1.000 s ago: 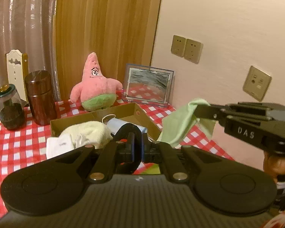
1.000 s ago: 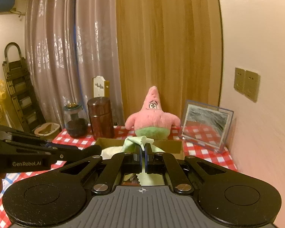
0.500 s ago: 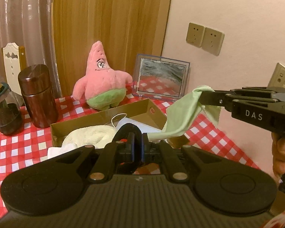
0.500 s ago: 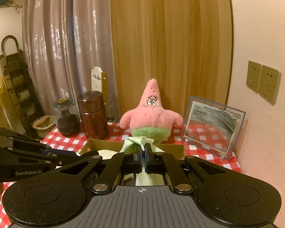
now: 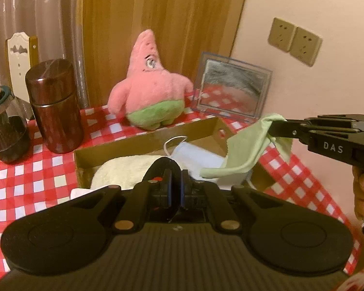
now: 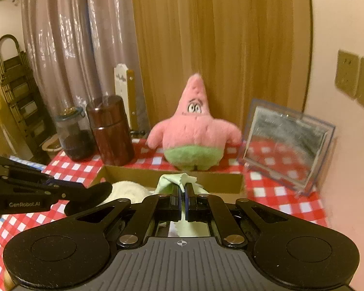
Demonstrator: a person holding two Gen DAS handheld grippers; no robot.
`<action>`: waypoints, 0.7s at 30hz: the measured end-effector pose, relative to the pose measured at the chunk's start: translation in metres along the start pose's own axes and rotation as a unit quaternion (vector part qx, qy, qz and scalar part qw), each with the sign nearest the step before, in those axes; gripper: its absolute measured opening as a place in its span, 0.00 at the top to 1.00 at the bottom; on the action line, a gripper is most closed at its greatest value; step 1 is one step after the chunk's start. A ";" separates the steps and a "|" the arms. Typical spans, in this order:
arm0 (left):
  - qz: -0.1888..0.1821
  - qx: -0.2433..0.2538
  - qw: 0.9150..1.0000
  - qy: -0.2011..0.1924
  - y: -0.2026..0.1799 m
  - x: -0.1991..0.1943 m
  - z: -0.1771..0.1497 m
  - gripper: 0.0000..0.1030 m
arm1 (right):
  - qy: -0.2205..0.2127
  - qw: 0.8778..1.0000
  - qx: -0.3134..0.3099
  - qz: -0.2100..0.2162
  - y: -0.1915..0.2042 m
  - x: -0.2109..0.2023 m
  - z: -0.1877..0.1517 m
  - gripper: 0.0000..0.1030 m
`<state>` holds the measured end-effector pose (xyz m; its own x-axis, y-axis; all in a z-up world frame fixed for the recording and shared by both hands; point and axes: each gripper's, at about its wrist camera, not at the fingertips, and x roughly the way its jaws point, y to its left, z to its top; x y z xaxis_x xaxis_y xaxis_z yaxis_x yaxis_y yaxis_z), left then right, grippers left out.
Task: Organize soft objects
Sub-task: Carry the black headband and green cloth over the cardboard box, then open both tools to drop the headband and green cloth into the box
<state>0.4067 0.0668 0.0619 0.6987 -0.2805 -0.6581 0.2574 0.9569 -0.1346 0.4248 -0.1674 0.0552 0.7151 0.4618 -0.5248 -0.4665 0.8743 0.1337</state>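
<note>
Fingers of right gripper clamped on green cloth, left gripper pinching its other end, both now nearer the cardboard box at frame centre, plush star larger than before, cloth draped lower over box's right end.

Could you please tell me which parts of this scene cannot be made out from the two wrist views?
- Left wrist view: the near part of the brown cardboard box and the cream towel is hidden by the left claw's body.
- Left wrist view: what the left claw pinches, if anything, is hidden.
- Right wrist view: the light green cloth hangs mostly behind the right claw.
</note>
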 end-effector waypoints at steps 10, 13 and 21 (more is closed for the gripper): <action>0.004 -0.018 0.998 0.054 0.037 0.049 -0.006 0.95 | 0.064 0.997 -0.007 0.031 0.007 0.058 -0.016 0.97; 0.000 -0.026 0.997 0.072 0.048 0.066 -0.010 0.95 | 0.081 0.996 -0.012 0.026 0.005 0.074 -0.023 0.97; -0.012 -0.023 0.993 0.115 0.056 0.107 -0.020 0.95 | 0.116 0.993 -0.024 0.015 -0.001 0.105 -0.038 0.97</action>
<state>0.4827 0.0922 -0.0312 0.5209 -0.2842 -0.8049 0.2388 0.9538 -0.1823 0.4811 -0.1254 -0.0319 0.5639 0.4355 -0.7017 -0.5141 0.8501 0.1144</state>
